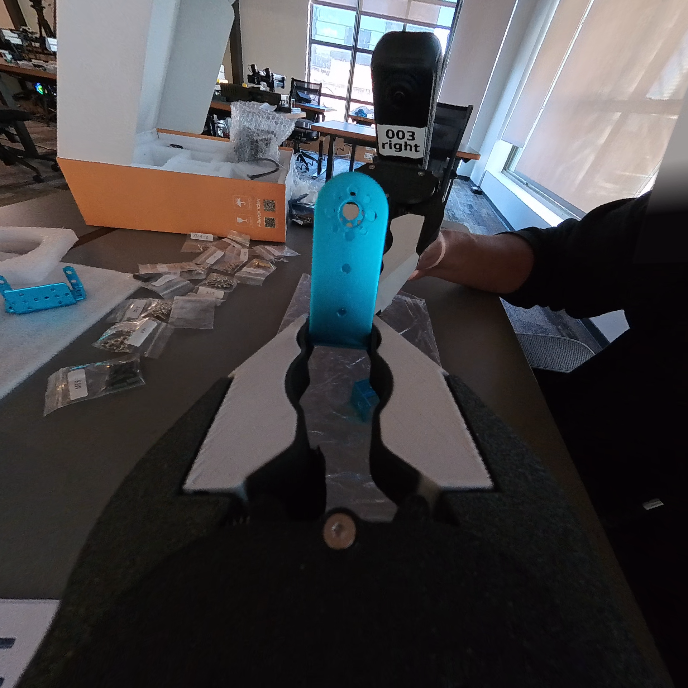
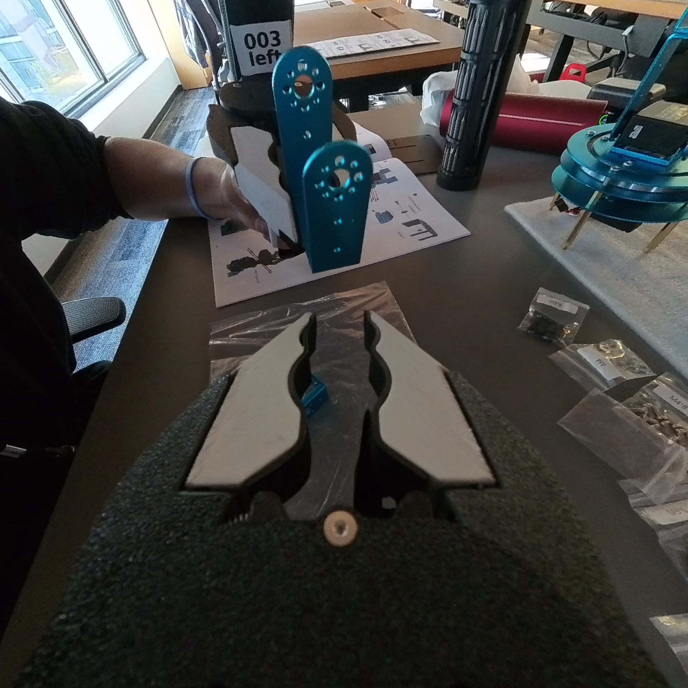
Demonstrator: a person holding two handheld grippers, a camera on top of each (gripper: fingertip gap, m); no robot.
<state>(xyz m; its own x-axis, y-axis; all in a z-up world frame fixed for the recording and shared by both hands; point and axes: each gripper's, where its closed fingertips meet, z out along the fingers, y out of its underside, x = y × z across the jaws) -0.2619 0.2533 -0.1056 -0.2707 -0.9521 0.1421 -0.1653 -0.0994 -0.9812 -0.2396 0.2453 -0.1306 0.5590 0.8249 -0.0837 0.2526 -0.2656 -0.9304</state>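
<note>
My left gripper [image 1: 340, 327] is shut on the base of a blue metal U-shaped bracket [image 1: 348, 260] with hole patterns and holds it upright above the dark table. In the right wrist view the bracket [image 2: 335, 212] shows both arms, and a white finger [image 2: 260, 193] of the left gripper is beside it. My right gripper [image 2: 339, 321] is open and empty, low over a clear plastic bag [image 2: 260, 327]. A small blue bracket [image 2: 315, 400] lies on the bag between its fingers. The right gripper also shows behind the bracket in the left wrist view [image 1: 394, 294].
An open orange and white box [image 1: 175, 201], several small bags of screws [image 1: 156, 327] and another blue bracket [image 1: 41, 294] on white foam lie to the left. An instruction booklet [image 2: 409, 223], a black cylinder [image 2: 469, 111] and a blue round assembly [image 2: 625, 178] stand beyond. The table edge [image 2: 149, 260] is close. The grippers' ends are close to 4 cm from one another.
</note>
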